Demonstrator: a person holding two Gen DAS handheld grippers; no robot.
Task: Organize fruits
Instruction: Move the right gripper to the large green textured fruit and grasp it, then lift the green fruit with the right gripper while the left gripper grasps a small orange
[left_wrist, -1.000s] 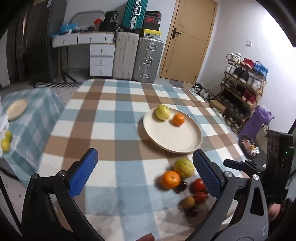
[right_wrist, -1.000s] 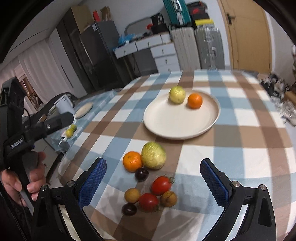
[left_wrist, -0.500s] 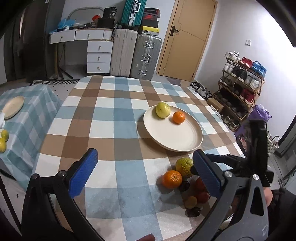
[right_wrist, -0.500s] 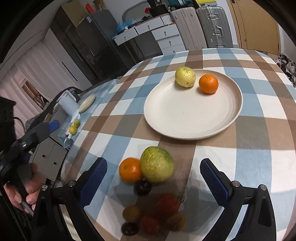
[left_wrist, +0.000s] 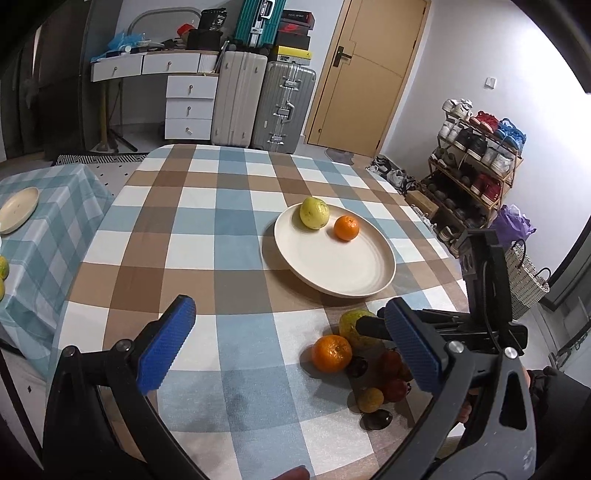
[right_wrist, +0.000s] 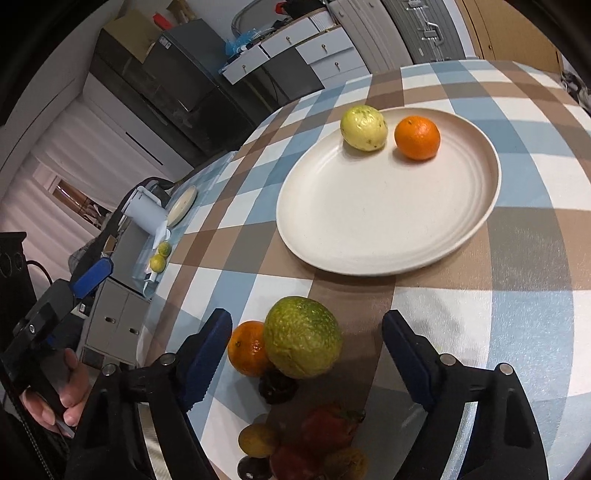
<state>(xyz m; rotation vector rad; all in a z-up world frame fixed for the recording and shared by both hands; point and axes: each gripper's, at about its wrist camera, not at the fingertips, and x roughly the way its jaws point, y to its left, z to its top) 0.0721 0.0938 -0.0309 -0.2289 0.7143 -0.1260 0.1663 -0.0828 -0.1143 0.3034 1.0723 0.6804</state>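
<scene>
A cream plate (right_wrist: 388, 206) (left_wrist: 332, 266) on the checked table holds a yellow-green fruit (right_wrist: 364, 127) (left_wrist: 314, 213) and an orange (right_wrist: 417, 137) (left_wrist: 346, 228). Near the table's front edge lies a pile: a big green fruit (right_wrist: 302, 347) (left_wrist: 351, 323), an orange (right_wrist: 246, 353) (left_wrist: 331, 352), dark plums, red tomatoes and small brown fruits. My right gripper (right_wrist: 306, 343) is open, its jaws on either side of the big green fruit and not touching it. My left gripper (left_wrist: 288, 343) is open and empty above the table, left of the pile.
A side table (left_wrist: 48, 206) with a small plate (left_wrist: 16, 208) and yellow fruits stands to the left. Suitcases (left_wrist: 258, 99), drawers and a door are behind the table. A shoe rack (left_wrist: 476, 162) is at the right.
My right gripper has moved forward and down, so the big green fruit now sits between its jaws. My left gripper has pulled back a little and stays open.
</scene>
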